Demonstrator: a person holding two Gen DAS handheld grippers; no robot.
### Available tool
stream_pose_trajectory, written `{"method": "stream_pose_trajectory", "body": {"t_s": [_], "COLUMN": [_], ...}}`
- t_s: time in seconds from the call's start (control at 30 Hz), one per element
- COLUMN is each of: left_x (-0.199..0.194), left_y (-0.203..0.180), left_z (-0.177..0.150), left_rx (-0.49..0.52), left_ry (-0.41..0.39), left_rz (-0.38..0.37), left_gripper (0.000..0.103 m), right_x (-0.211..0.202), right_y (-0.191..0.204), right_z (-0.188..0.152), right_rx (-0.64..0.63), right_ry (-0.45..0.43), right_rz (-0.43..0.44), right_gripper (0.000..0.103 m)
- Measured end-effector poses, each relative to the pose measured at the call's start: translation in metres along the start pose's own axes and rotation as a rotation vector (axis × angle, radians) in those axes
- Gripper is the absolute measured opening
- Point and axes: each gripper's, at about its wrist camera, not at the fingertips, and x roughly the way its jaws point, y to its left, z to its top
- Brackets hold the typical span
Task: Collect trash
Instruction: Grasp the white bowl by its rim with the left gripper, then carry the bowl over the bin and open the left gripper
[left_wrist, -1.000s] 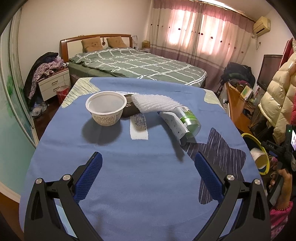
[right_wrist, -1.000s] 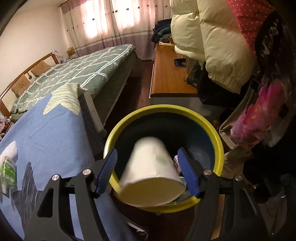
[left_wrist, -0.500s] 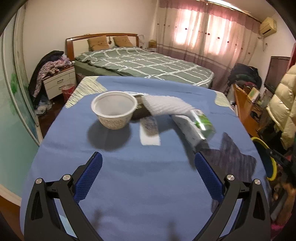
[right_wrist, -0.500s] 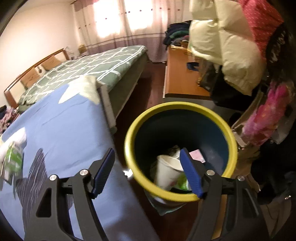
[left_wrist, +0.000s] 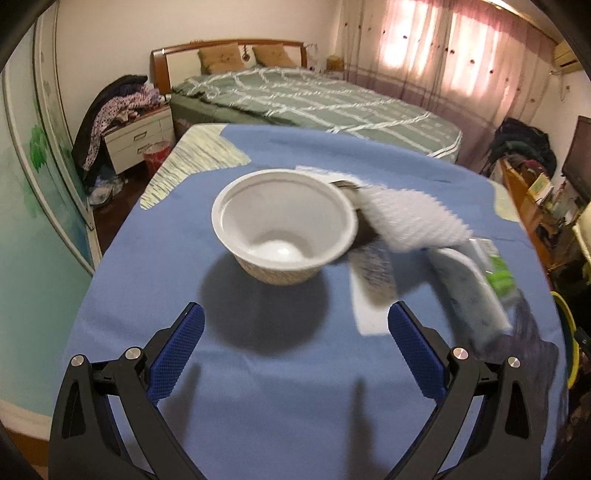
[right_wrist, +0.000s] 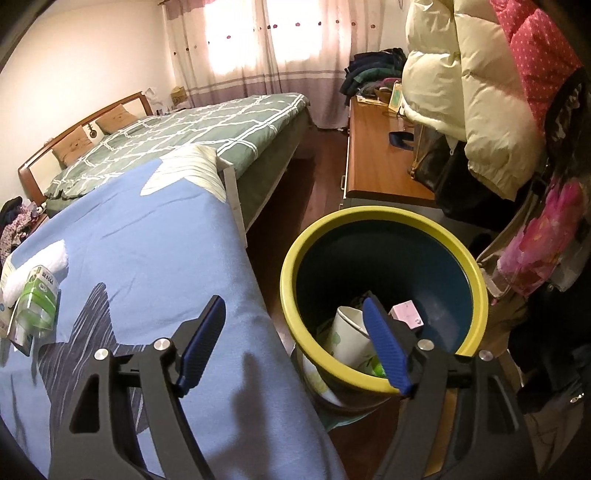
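Held the left gripper (left_wrist: 295, 312) wide open and empty, low over the counter (left_wrist: 258, 406). Pointed it right at the white bowl (left_wrist: 282, 225), which sat upright just past the tips. Probably aimed there to grab the bowl next, since wide jaws fit around a round rim. Saw more trash to the right of the bowl: a bumpy white wrap (left_wrist: 413, 218) touching its far side, and a green pack (left_wrist: 498, 273) farther right, all blurry.

Held the right gripper (right_wrist: 293, 303) wide open and empty too, at the right edge of the counter (right_wrist: 147, 240). Put one finger over the blue cloth and the other over the bin (right_wrist: 380, 212). Found the bin on the floor just beside the counter, likely set there so trash needs only a short trip.

Showed the inside of the bin only in the right view: a white cup (right_wrist: 349, 339) lying tipped at the bottom with a few scraps. Caught just a thin yellow bit of the bin (left_wrist: 567, 332) in the left view. Showed the bowl only in the left view. Showed the green pack (right_wrist: 38, 299) sharp at the far left of the right view.
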Motion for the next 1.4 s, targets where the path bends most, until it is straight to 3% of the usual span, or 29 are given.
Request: {"method": "stream_pose_trajectory", "body": {"t_s": [0.3,0.83,0.93,1.17,1.4], "left_x": [0.037,0.06,0.061,0.041,-0.022], "left_y": [0.017,0.021,0.023,0.019,-0.008], "left_z": [0.026,0.049,0.05,0.043,0.02], "left_rx": [-0.053,-0.028,-0.029,0.002,0.093], "left_ry": [0.004,-0.038,-0.037,-0.069,-0.104], "left_rz": [0.04,0.096,0.079,0.078,0.003], "left_gripper": [0.098,0.098,0.079,0.079,0.079], "right_x": [0.004,0.005,0.005,0.005,0.003], "right_y": [0.002,0.006,0.006,0.005,0.001], "right_z": [-0.001,-0.002,-0.002,-0.002,-0.002], "right_rx": [0.0,-0.006,-0.007,-0.008,0.0], "right_ry": [0.012,0.018,0.017,0.015,0.005], "right_rz": [0.014,0.022,0.025,0.033,0.045], "right_gripper": [0.073,0.073,0.073,0.073,0.073]}}
